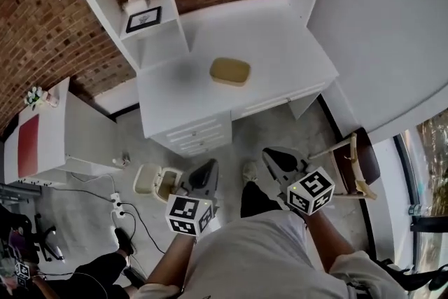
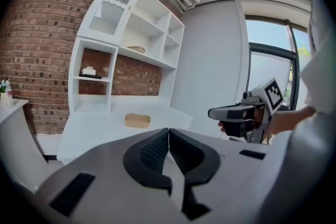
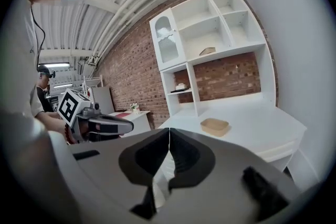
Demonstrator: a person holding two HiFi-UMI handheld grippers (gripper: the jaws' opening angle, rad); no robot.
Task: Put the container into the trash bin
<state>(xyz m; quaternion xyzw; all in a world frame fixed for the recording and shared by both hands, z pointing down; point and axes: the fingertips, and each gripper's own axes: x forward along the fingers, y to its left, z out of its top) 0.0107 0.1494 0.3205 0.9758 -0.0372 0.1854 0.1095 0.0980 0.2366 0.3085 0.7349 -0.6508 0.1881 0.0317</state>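
A shallow tan container [image 1: 230, 71] lies alone on the white desk [image 1: 280, 45]; it also shows in the left gripper view as the container [image 2: 137, 120] and in the right gripper view as the container [image 3: 215, 126]. A small cream trash bin [image 1: 159, 183] with its lid swung open stands on the floor left of the desk drawers. My left gripper [image 1: 204, 177] hovers low beside the bin, jaws pressed together and empty. My right gripper [image 1: 281, 163] hangs over the floor in front of the desk, also shut on nothing. Both are well short of the container.
A white hutch with shelves [image 1: 143, 10] rises at the back of the desk against a brick wall. A wooden chair [image 1: 355, 164] stands to the right. A low white cabinet [image 1: 52, 133] is at left, with a power strip and cables [image 1: 117, 205] on the floor.
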